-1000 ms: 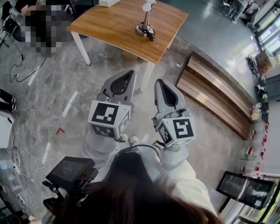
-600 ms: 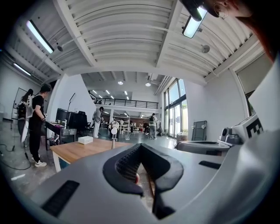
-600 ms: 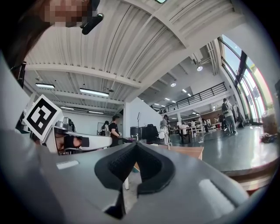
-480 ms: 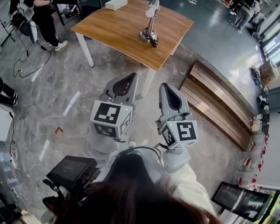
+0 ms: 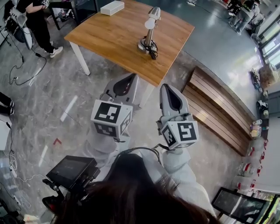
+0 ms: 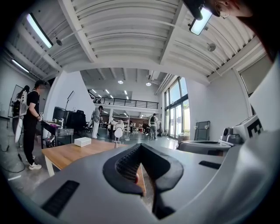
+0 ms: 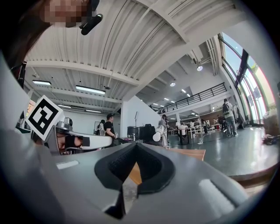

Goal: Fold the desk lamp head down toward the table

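1. Operator: dark hair fills the lower edge of the head view; a small dark screen [image 5: 70,169] sits on a mount at lower left.

2. Left tongs [image 5: 130,77]: grey, level, pointing toward the bench, with a square-marker cube [image 5: 111,118] behind. In the left gripper view the left tongs [image 6: 140,145] have both jaws pressed together, nothing between them.

3. Right tongs [image 5: 168,86]: grey, level, alongside the left pair, with a marker cube [image 5: 180,133]. The right gripper view shows the right tongs [image 7: 136,145] closed tip to tip and empty.

4. Floor [image 5: 48,96]: grey marbled stone, lying under both tongs.

5. Slatted wooden platform [image 5: 214,103]: on the floor to the right.

6. Bench [image 5: 109,37]: wooden top on white legs, ahead of both tongs, its near corner just past their tips.

7. Desk lamp [image 5: 149,31]: stands on the bench toward its right side, well apart from both tongs. Round base, upright stem, head raised at the top, black cord bunched at the base. Seen small in the left gripper view [image 6: 118,133] and the right gripper view [image 7: 158,136].

8. White box [image 5: 112,7]: at the far edge of the bench.

9. Person in black [image 5: 37,22]: standing beyond the bench's left end.
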### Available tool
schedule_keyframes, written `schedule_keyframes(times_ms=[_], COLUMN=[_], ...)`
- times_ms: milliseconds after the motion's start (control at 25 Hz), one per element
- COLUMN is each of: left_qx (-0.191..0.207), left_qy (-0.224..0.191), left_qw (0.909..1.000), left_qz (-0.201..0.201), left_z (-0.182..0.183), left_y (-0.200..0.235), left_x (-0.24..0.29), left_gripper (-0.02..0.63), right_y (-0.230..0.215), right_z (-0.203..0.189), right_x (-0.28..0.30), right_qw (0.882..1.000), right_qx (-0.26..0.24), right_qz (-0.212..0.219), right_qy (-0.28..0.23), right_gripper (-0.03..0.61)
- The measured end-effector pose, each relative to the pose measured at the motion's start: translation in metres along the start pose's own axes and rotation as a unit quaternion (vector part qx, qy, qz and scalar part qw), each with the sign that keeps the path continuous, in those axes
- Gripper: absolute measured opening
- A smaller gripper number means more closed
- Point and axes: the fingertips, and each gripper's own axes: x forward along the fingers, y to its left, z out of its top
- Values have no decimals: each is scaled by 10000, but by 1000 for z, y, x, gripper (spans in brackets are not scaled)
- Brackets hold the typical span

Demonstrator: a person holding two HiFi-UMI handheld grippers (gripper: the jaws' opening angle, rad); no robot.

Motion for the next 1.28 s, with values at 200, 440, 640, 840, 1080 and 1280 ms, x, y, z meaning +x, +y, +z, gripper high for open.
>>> schedule_keyframes(times_ms=[200, 440, 640, 840, 1080, 1280], left_qx=[98, -17, -118, -249, -228, -282], left_qy=[18, 183, 456, 742, 1137, 1276], left_qw=[9998, 9991, 9982, 9961, 9900, 9871], left_qz=[-174, -373, -376, -411, -800, -919], left_z=[18, 20, 4, -19, -31, -45], left_y=[52, 112, 152, 180, 212, 233], left_x=[70, 144, 202, 265, 342, 392], left_gripper=[2, 2, 2, 2, 2, 2], right_y=[-38, -91, -130, -178, -241, -265], right_z=[9, 4, -14, -42, -47, -52], right_x=[78, 156, 208, 257, 335, 388], right_qw=[9996, 9982, 9968, 9897, 9825, 9734], right_qx=[-37, 140, 401, 1171, 1496, 1771], right_qz=[-264, -578, -564, -212, 100, 475], right_qy=[-98, 31, 411, 798, 1104, 1371], right_gripper=[2, 2, 2, 2, 2, 3])
